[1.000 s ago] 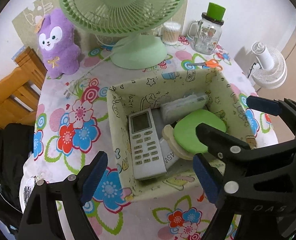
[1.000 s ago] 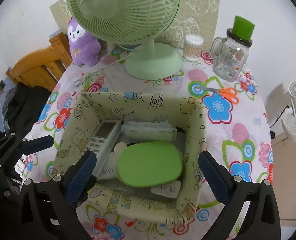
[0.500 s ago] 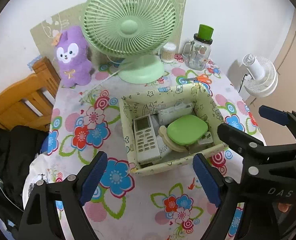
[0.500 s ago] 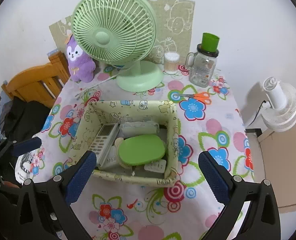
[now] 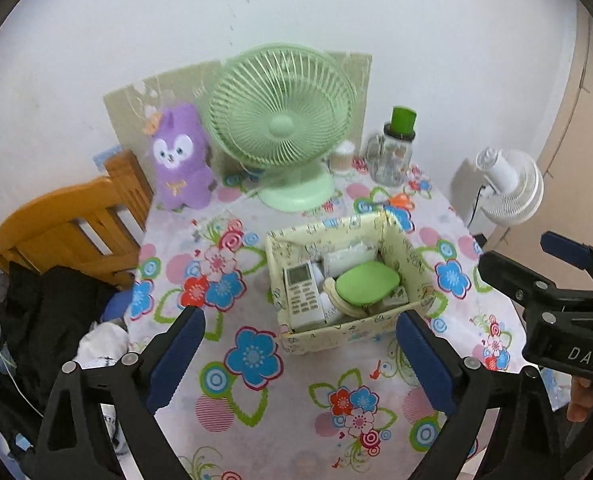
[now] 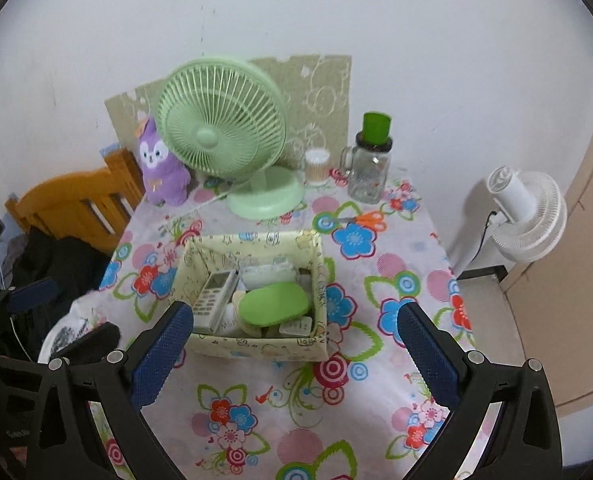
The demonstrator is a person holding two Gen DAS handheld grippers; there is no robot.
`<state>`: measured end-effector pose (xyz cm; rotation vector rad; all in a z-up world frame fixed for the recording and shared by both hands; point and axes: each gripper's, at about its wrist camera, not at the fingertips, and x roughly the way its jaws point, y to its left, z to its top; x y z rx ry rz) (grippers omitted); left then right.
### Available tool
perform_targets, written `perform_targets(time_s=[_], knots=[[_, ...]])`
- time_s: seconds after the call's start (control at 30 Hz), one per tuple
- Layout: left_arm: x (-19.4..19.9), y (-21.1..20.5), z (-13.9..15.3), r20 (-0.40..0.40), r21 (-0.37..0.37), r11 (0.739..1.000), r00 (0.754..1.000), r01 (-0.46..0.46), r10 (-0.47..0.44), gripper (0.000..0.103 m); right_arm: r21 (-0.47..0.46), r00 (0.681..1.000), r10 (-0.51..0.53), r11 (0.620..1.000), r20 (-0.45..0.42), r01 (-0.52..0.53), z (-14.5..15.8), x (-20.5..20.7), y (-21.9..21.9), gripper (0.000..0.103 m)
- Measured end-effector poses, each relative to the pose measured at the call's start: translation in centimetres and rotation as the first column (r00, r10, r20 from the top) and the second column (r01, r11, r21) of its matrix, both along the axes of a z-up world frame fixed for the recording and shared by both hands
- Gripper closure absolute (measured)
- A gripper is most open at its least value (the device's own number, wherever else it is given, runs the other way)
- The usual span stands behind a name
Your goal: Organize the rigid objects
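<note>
A pale yellow fabric storage box (image 5: 400, 240) (image 6: 316, 264) stands mid-table. Inside lie a white remote control (image 5: 302, 294) (image 6: 212, 298), a green oval case (image 5: 366, 282) (image 6: 274, 304) and a clear zip pouch (image 5: 348, 256) (image 6: 270, 274). My left gripper (image 5: 300, 364) is open and empty, high above the table's near side. My right gripper (image 6: 296, 354) is open and empty, also pulled back from the box; it shows at the right of the left wrist view (image 5: 536, 264).
A green desk fan (image 5: 282, 128) (image 6: 222, 124), a purple plush toy (image 5: 178, 160), a cotton swab jar (image 6: 316, 162), a green-lidded glass jar (image 6: 370, 164) and orange scissors (image 6: 366, 220) stand behind the box. A wooden chair (image 5: 68, 232) is left, a white floor fan (image 6: 524, 210) right.
Both grippers have drawn back and up from the box, open and empty throughout. The box and its contents look much smaller and have not moved.
</note>
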<state>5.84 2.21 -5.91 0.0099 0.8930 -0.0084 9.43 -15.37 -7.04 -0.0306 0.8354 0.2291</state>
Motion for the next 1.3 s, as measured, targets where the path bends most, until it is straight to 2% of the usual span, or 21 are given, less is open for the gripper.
perform_targets(time_s=[0.1, 0.4, 0.7, 0.87, 1.3], knots=[[-1.0, 0.3, 1.3, 0.034, 0.007, 1.000, 0.999, -0.013, 0.013, 0.000, -0.012, 1.000, -0.012, 1.000, 0.021, 0.012, 1.1, -1.0, -0.2, 0.000], [-3.7, 0.5, 4.0, 0.073, 0.003, 0.999, 0.997, -0.042, 0.041, 0.000, 0.000, 0.998, -0.020, 1.000, 0.064, 0.020, 4.3, -4.3, -1.0, 0.000], [-5.3, -0.3, 4.9, 0.105, -0.012, 0.997, 0.991, -0.076, 0.077, 0.000, -0.013, 0.995, -0.066, 0.998, 0.074, 0.068, 4.9, -6.1, -2.0, 0.000], [-6.0, -0.7, 5.7, 0.139, -0.034, 0.996, 0.987, -0.080, 0.083, 0.000, -0.041, 0.992, -0.056, 0.997, 0.115, 0.061, 5.7, -6.9, -1.9, 0.000], [-6.3, -1.6, 6.0, 0.146, -0.012, 0.996, 0.985, -0.093, 0.094, 0.000, -0.043, 0.993, -0.042, 0.998, 0.114, 0.047, 5.7, -6.8, -1.6, 0.000]])
